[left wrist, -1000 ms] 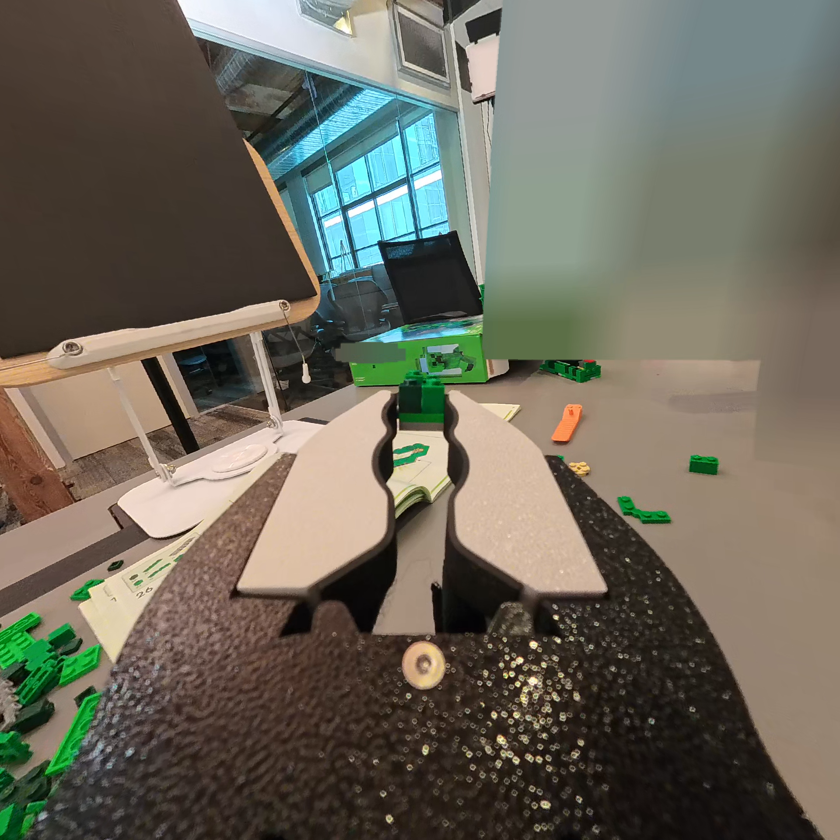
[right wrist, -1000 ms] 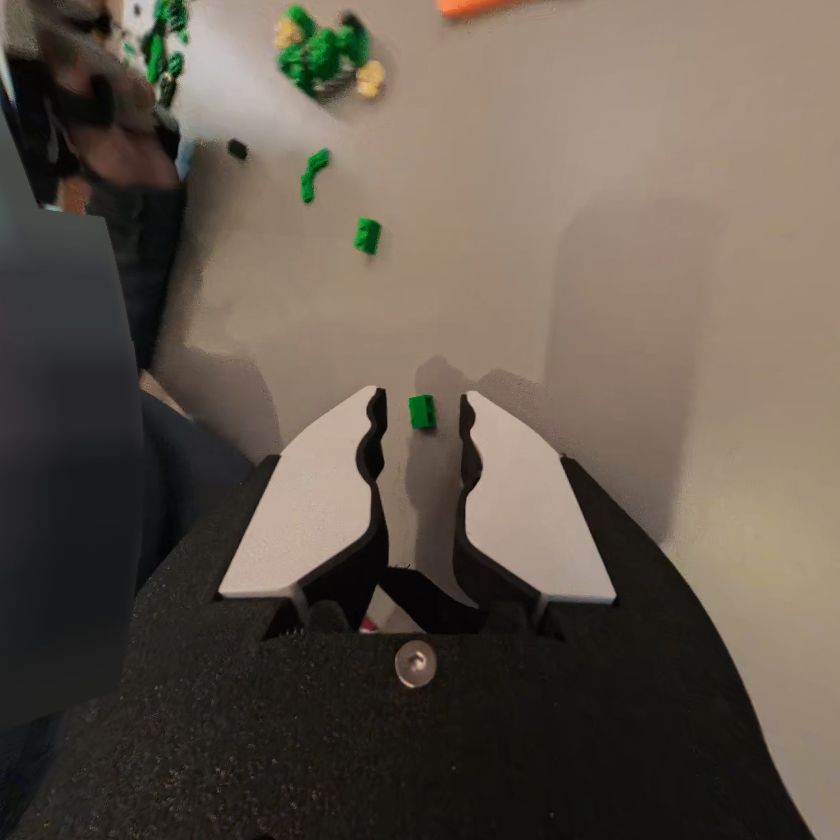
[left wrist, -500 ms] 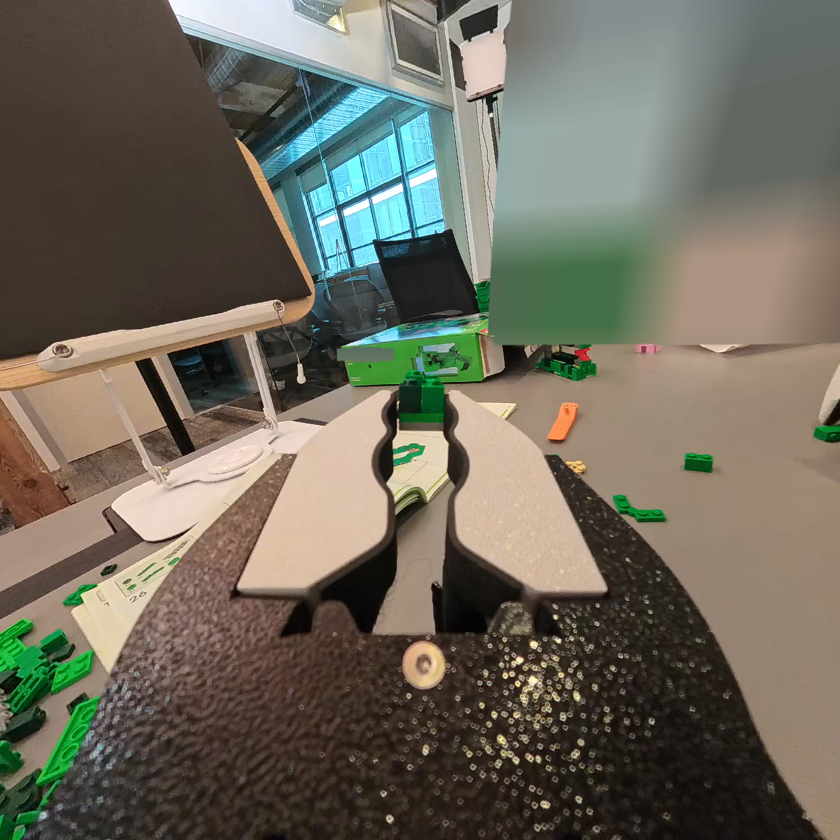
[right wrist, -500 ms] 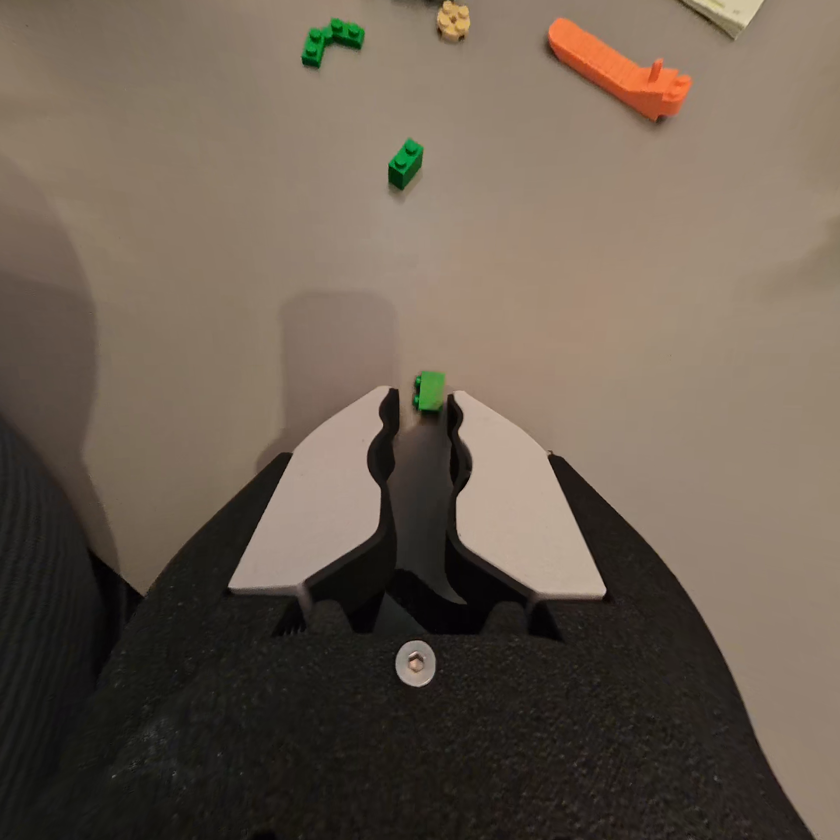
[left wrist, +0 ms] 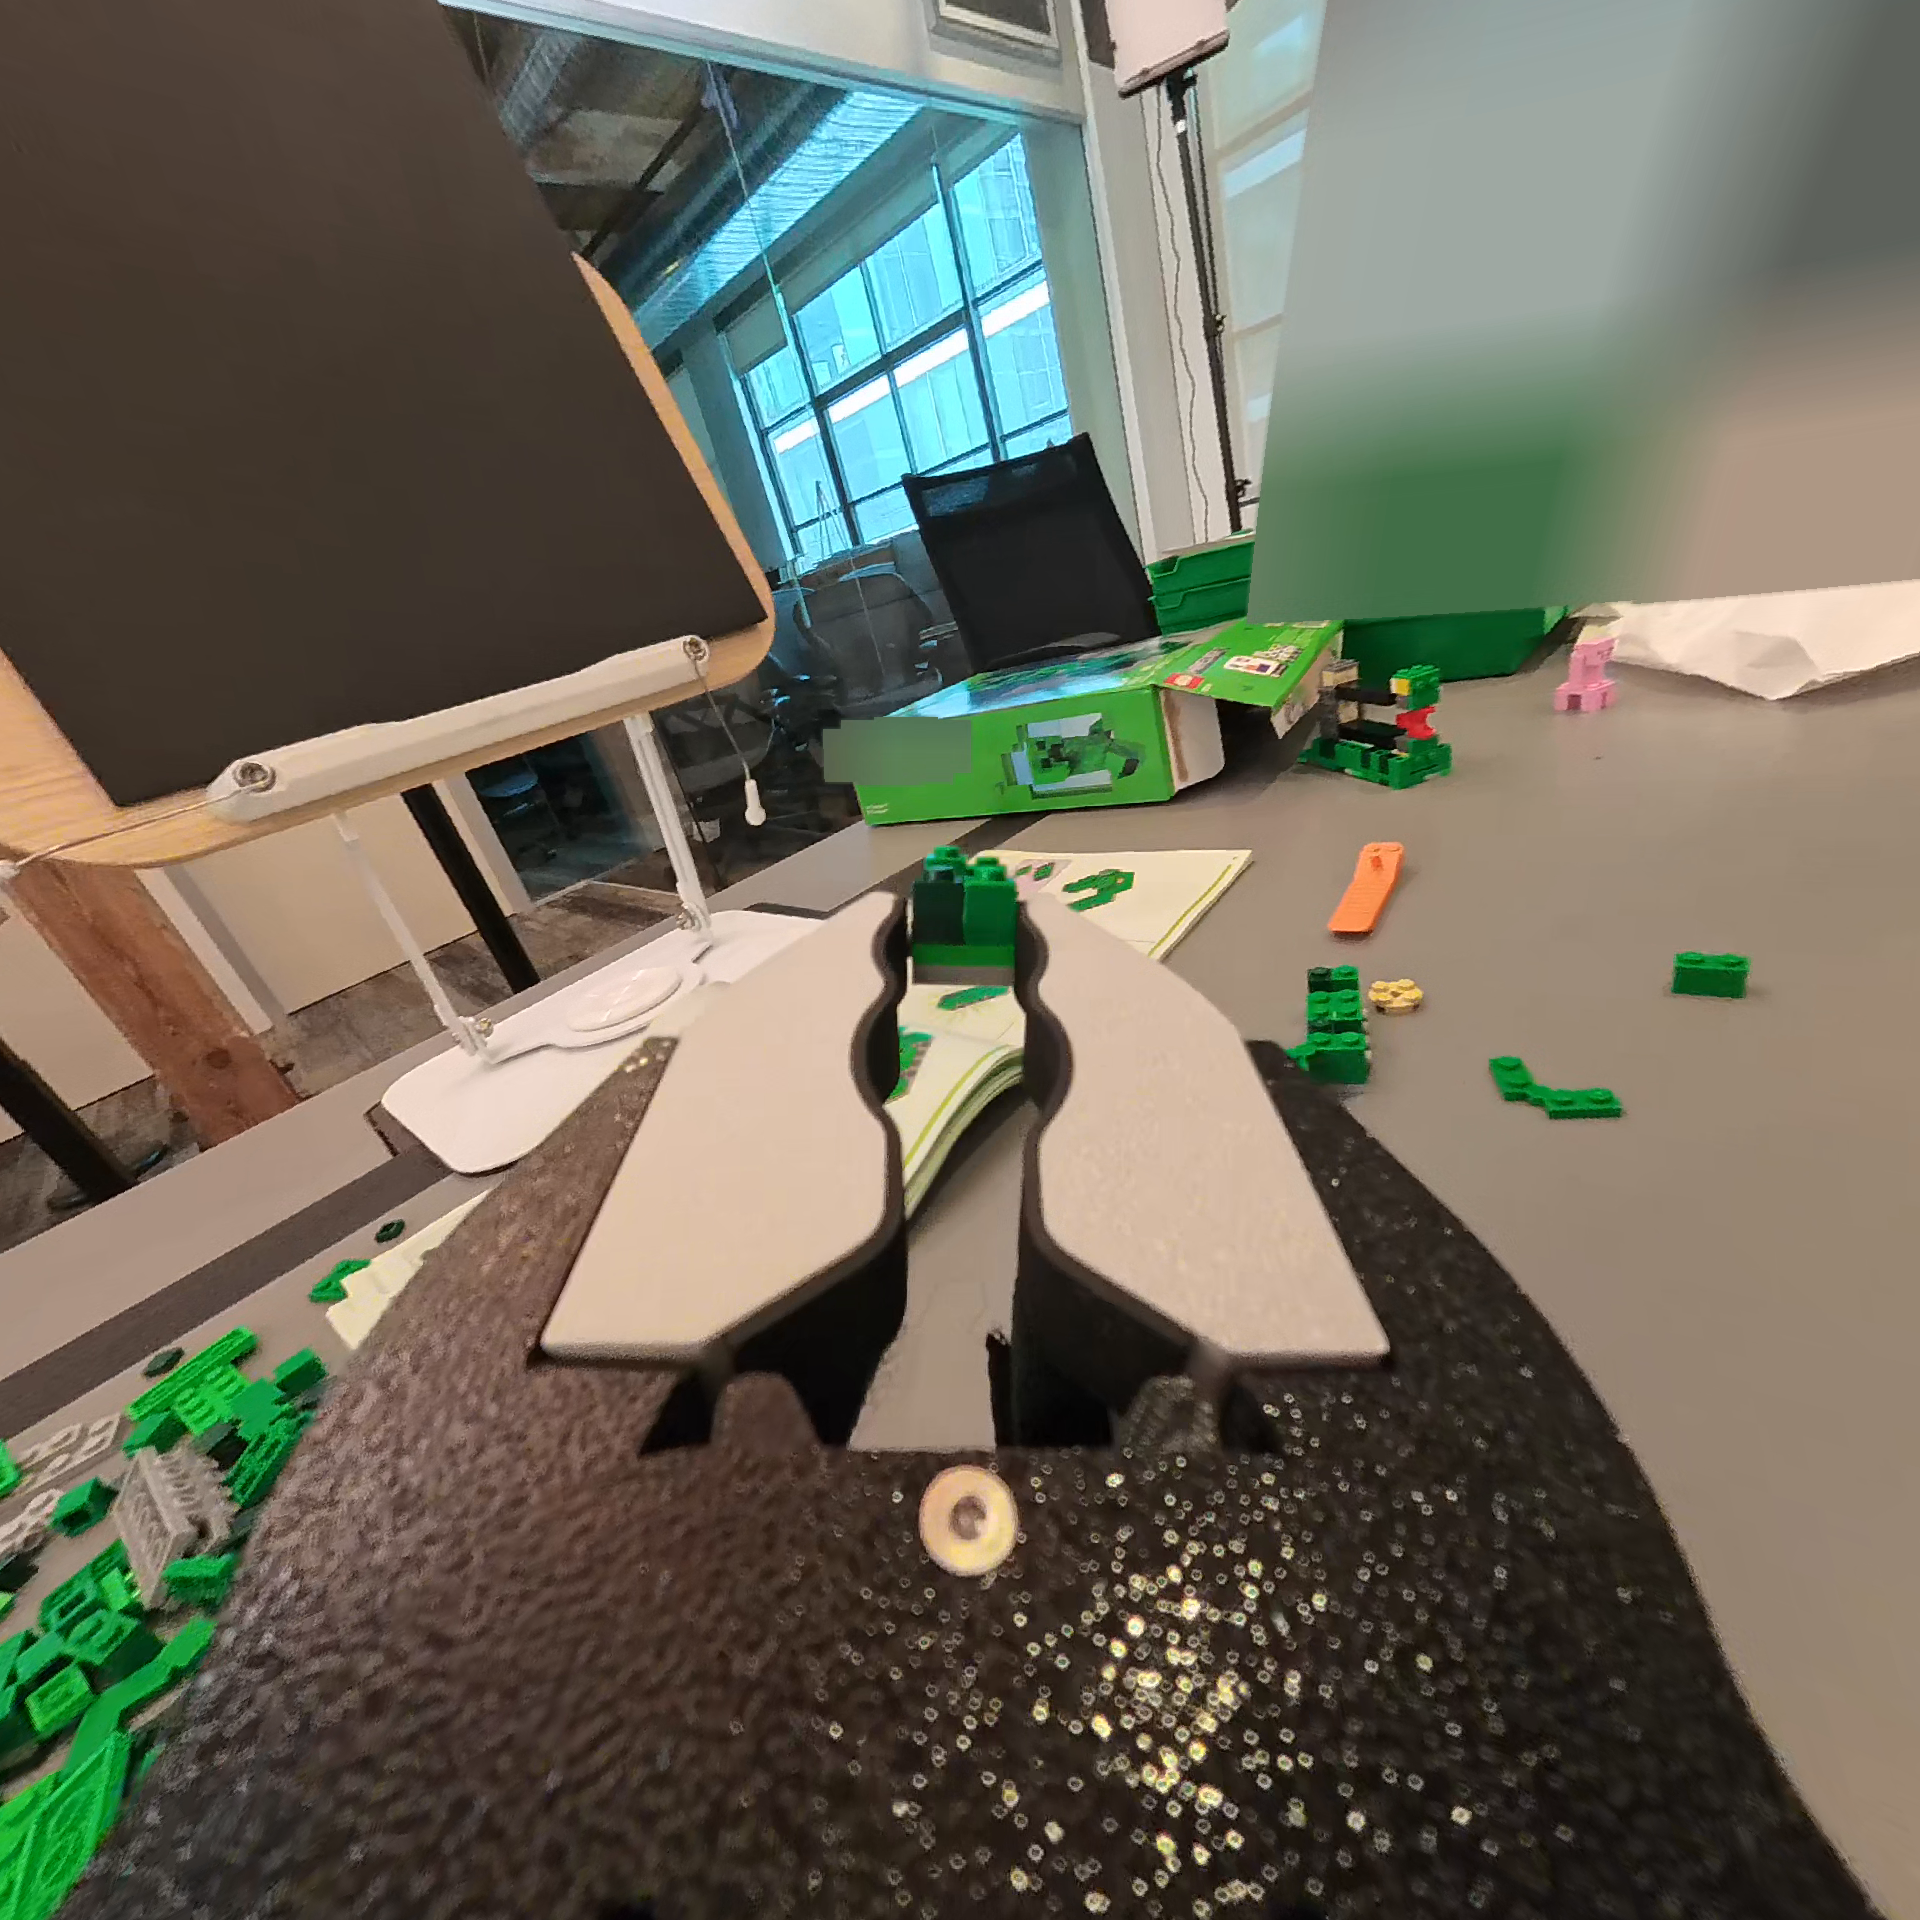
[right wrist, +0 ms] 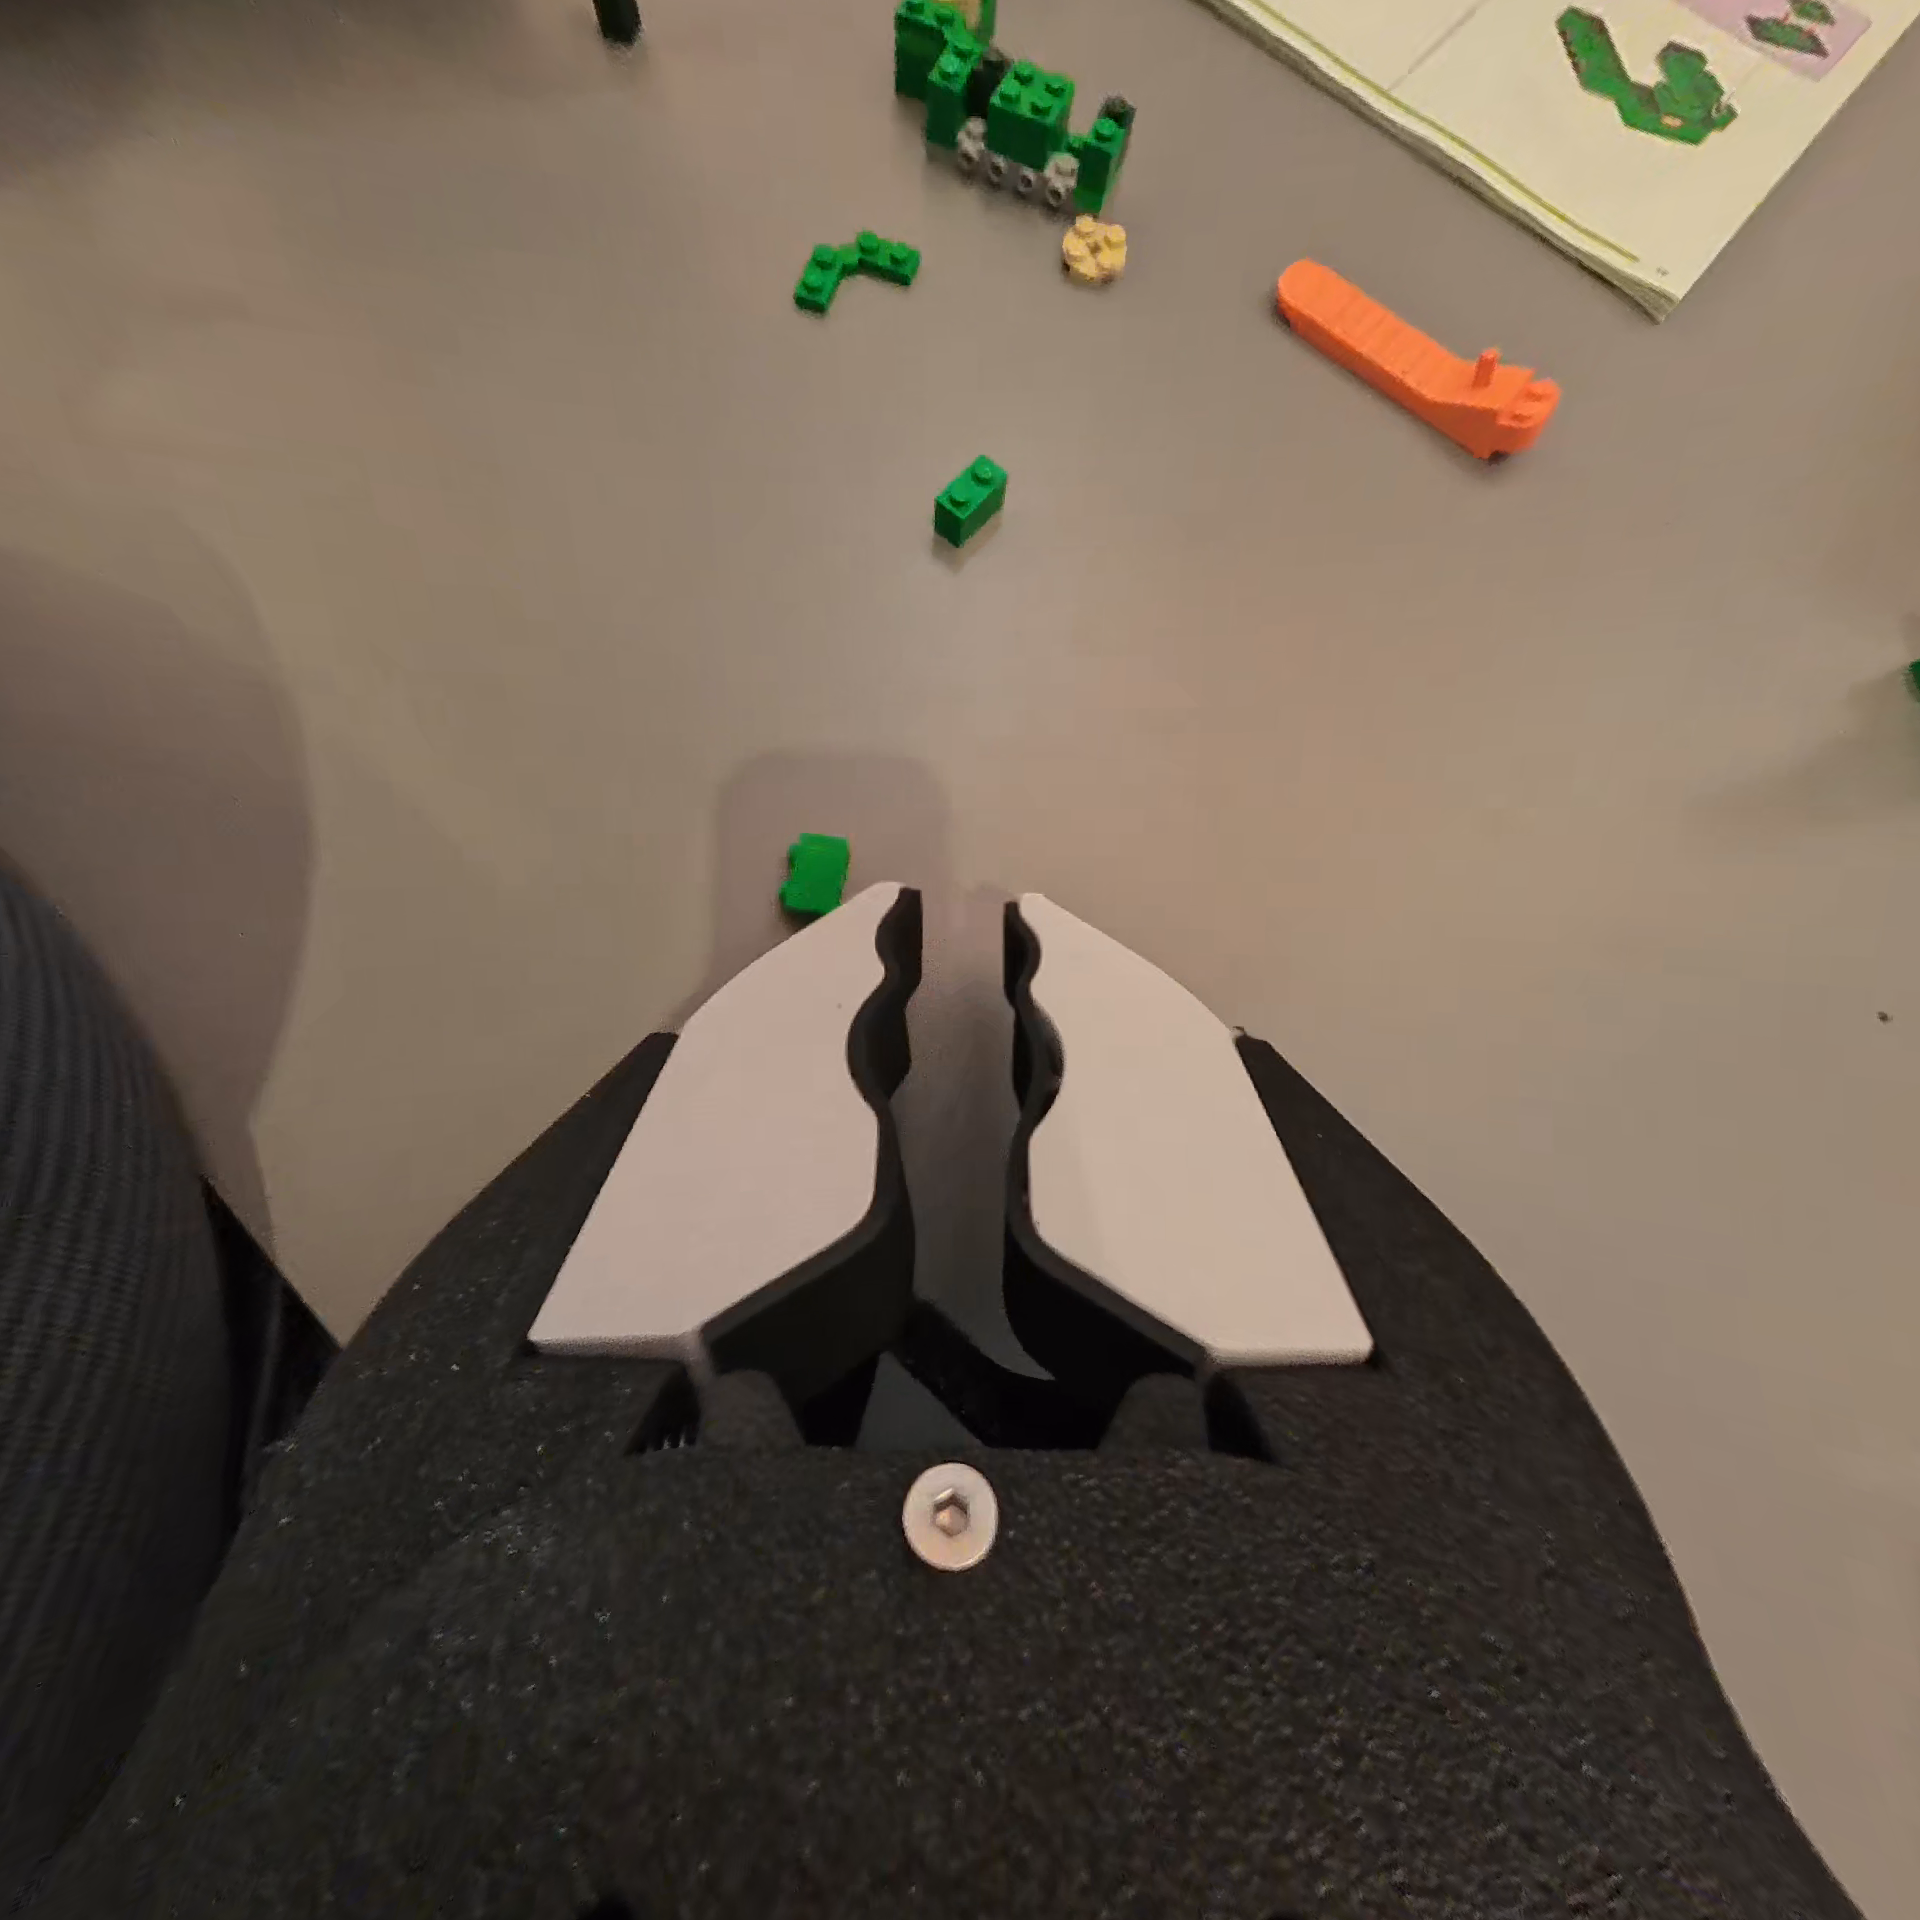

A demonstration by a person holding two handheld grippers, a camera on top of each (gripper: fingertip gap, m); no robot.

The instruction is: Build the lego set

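Left tongs (left wrist: 963, 940) pinch a small green stack (left wrist: 962, 920) aloft above the worktop (left wrist: 1662, 1299). Right tongs (right wrist: 961, 904) sit narrowly parted and empty, a loose green brick (right wrist: 814, 875) just outside them. Build looks early: a partial assembly (right wrist: 1013, 114) and scattered pieces remain.

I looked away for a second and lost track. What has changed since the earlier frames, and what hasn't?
The right gripper closed in on the small green brick, which sat between its fingertips half a second ago, but missed: the brick now lies on the grey table just outside the left fingertip, jaws narrowly apart and empty. The left gripper still clamps the green brick stack, lifted.
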